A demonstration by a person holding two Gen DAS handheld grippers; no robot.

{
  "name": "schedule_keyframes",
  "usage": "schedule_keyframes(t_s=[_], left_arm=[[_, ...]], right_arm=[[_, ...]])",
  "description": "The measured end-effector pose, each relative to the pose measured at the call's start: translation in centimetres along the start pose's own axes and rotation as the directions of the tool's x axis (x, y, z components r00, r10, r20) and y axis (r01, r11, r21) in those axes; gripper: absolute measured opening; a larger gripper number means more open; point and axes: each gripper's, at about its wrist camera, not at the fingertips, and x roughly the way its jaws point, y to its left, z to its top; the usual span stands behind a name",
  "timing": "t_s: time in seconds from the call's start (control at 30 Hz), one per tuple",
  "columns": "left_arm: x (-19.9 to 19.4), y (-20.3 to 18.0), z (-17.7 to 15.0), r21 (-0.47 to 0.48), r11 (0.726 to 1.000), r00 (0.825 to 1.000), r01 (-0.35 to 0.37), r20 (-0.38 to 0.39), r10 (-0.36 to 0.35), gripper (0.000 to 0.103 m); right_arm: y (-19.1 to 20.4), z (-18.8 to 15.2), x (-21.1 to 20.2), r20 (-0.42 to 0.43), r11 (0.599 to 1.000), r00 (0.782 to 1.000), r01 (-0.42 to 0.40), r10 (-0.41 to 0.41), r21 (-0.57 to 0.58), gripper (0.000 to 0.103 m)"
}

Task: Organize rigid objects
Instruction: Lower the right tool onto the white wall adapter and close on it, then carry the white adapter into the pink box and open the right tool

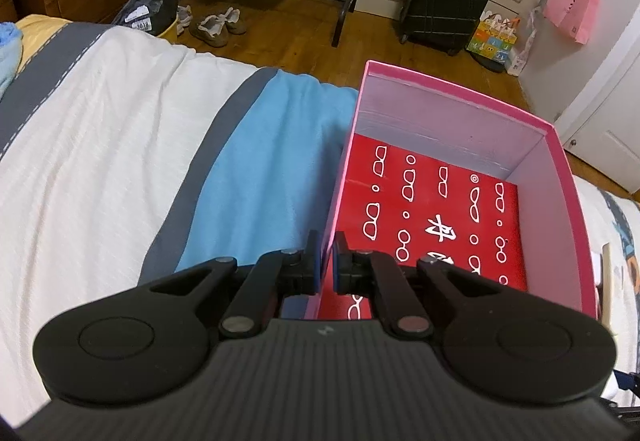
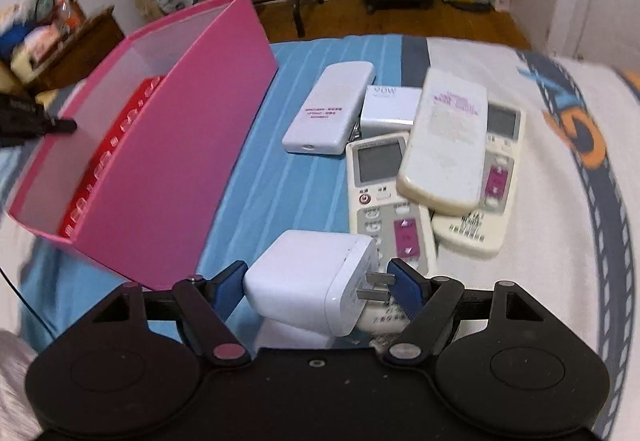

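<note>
**Me:** Closest to my right camera is a white charger (image 2: 310, 279). It sits between the jaws of my right gripper (image 2: 318, 287). The jaws are spread wide, one pad on the charger's back end and the other at its two metal prongs. I think they hold it, and it looks lifted a bit off the bed (image 2: 540, 241).

**Helper:** So one thing is picked up. Is anything in the box yet?

**Me:** Not that I can see. My left camera looks into the pink box (image 1: 460, 97). All I see is its red bottom with little white glasses drawn on it. No chargers, no remotes.

**Helper:** What is your left gripper doing?

**Me:** My left gripper (image 1: 326, 265) has its jaws pressed together on the near left wall of the box. I think it keeps the box from sliding on the soft bed.

**Helper:** What is left outside?

**Me:** A pile to the right of the box, on the blue and white sheet. One flat white pack (image 2: 330, 107) lies nearest the box. A small white block (image 2: 390, 109) touches it. Next come three remotes: one face up (image 2: 386, 197), one face down (image 2: 444, 149) lying across it, and one (image 2: 486, 193) mostly hidden under that. Something white also lies under the charger, but I cannot tell what.

**Helper:** So we are near the start?

**Me:** I think so. First thing in hand, the rest waiting.
</note>
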Motion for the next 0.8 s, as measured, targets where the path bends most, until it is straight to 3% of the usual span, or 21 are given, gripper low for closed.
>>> schedule_keyframes(t_s=[0.17, 0.23, 0.37, 0.5, 0.67, 0.8], left_arm=[[-0.1, 0.1, 0.0, -0.027, 1.0, 1.0, -0.002, -0.002, 0.002, 0.005], [-0.1, 0.2, 0.1, -0.038, 0.999, 1.0, 0.009, -0.003, -0.009, 0.005], [-0.2, 0.2, 0.0, -0.034, 0.999, 1.0, 0.018, -0.003, -0.018, 0.005], [-0.1, 0.1, 0.1, -0.02, 1.0, 1.0, -0.015, -0.005, 0.014, 0.005], [-0.4, 0.4, 0.0, -0.037, 0.999, 1.0, 0.012, 0.005, -0.012, 0.005], [-0.7, 0.6, -0.1, -0.03, 0.998, 0.998, 0.053, 0.017, -0.052, 0.005]], right_arm=[[-1.3, 0.2, -0.7, 0.015, 0.984, 0.993, -0.119, 0.118, 0.133, 0.08], [-1.1, 0.3, -1.5, 0.034, 0.979, 0.991, -0.133, 0.129, 0.152, 0.08], [0.2, 1.5, -4.3, 0.107, 0.977, 0.984, -0.157, 0.143, 0.141, 0.08], [3.1, 4.2, -6.9, 0.164, 0.965, 0.956, -0.254, 0.241, 0.064, 0.08], [9.2, 9.6, -4.5, 0.075, 0.926, 0.926, -0.375, 0.371, 0.041, 0.08], [12.8, 13.2, 0.7, 0.008, 0.93, 0.933, -0.36, 0.36, 0.074, 0.08]])
